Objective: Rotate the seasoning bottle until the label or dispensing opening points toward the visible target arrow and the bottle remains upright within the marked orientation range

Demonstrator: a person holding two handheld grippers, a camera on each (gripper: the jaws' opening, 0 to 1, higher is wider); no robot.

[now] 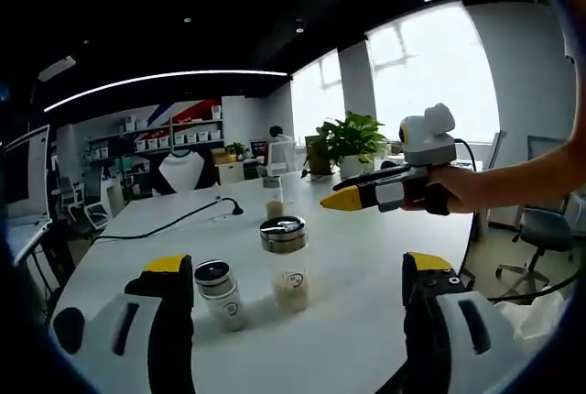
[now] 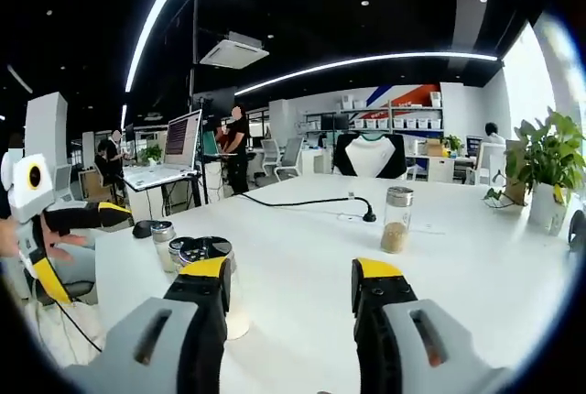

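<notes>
On the white table stand two clear seasoning bottles with metal lids. The taller bottle holds pale grains; a shorter bottle stands to its left. Both sit upright ahead of my left gripper, which is open and apart from them. A third bottle stands farther back. The right gripper hovers above the table at the right, held by a hand. In the right gripper view my right gripper is open and holds nothing. The tall bottle is partly hidden behind its left jaw, next to the short bottle. The far bottle stands alone.
A black cable with a small stand runs across the table. A potted plant stands at the far table edge. Office chairs, desks with monitors and several people surround the table. The left gripper shows at the left.
</notes>
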